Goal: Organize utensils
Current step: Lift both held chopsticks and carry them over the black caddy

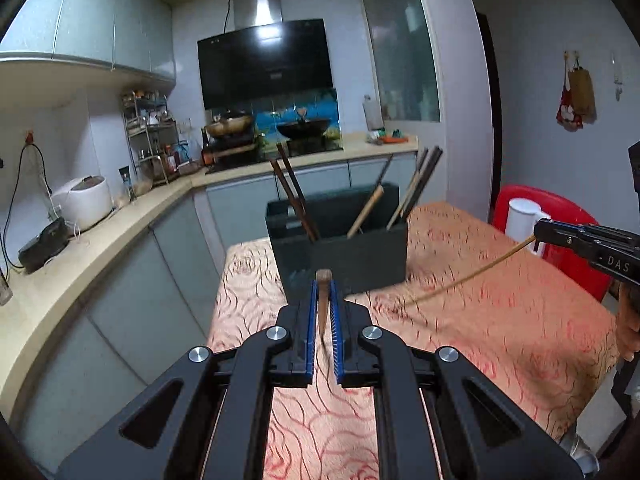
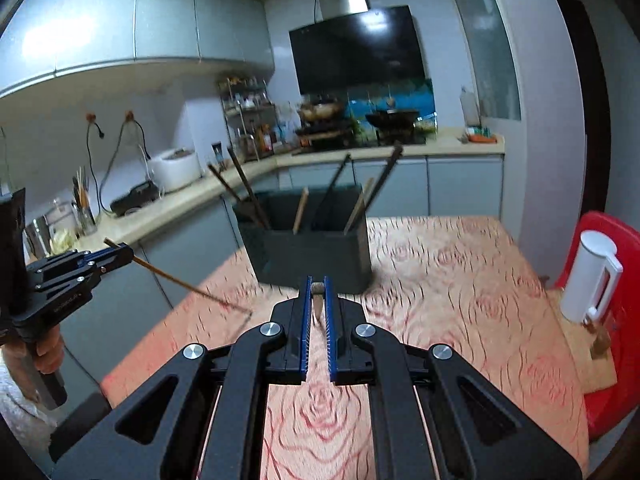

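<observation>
Each gripper clamps a single chopstick above the rose-patterned tablecloth [image 1: 500,300]: left gripper [image 1: 325,300] a brown chopstick [image 1: 322,304], right gripper [image 2: 318,300], lettered "DAS", a pale chopstick [image 1: 472,278], before the dark utensil holder [image 1: 360,256]

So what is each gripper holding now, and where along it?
Left gripper pinches a dark chopstick near its top end. Right gripper pinches a light chopstick near its top end.

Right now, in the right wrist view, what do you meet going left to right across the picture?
Left gripper shut on a thin brown chopstick → dark grey utensil holder on the orange patterned tablecloth → white plastic jug → red plastic chair.
</observation>
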A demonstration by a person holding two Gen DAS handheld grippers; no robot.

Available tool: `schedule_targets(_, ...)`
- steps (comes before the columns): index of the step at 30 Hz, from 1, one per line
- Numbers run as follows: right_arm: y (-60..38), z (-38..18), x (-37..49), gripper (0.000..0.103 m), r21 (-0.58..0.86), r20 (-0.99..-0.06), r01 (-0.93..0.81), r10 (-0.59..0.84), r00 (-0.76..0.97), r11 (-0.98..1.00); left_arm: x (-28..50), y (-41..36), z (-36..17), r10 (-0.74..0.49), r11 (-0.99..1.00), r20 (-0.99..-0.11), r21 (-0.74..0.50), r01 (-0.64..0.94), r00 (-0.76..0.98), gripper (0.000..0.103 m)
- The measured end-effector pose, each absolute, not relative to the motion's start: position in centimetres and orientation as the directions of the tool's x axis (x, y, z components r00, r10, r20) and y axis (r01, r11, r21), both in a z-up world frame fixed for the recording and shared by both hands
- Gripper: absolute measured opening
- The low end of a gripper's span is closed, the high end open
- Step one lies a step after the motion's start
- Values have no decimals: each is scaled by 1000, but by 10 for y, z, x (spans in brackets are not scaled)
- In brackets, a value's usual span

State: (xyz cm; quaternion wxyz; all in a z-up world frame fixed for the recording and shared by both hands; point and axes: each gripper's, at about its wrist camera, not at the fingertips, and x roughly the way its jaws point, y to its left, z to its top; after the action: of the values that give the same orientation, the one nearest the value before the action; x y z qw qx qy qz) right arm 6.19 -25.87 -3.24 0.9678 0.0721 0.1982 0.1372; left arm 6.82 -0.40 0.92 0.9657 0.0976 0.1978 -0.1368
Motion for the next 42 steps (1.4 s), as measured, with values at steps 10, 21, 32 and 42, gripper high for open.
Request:
schedule_targets(10, -257, -1, 82, 7, 183, -320, -265, 312, 895, 947, 98, -1, 36, -276, 938, -400, 86, 335, 874, 6)
schedule_targets(21, -265, 25, 118, 7, 211, -321, -271, 328, 888, 939, 123, -1, 52, -307, 930, -409, 64, 362, 860, 6)
schedule_targets(32, -270, 65, 148, 7, 189, -291, -279, 325, 900, 942, 154, -8, 85, -347, 915, -404, 52, 400, 847, 6)
schedule_targets(42, -267, 112, 164, 7, 129, -223, -281, 304, 926, 951, 178, -32, 135, -370, 904, -342, 82, 420, 864, 6)
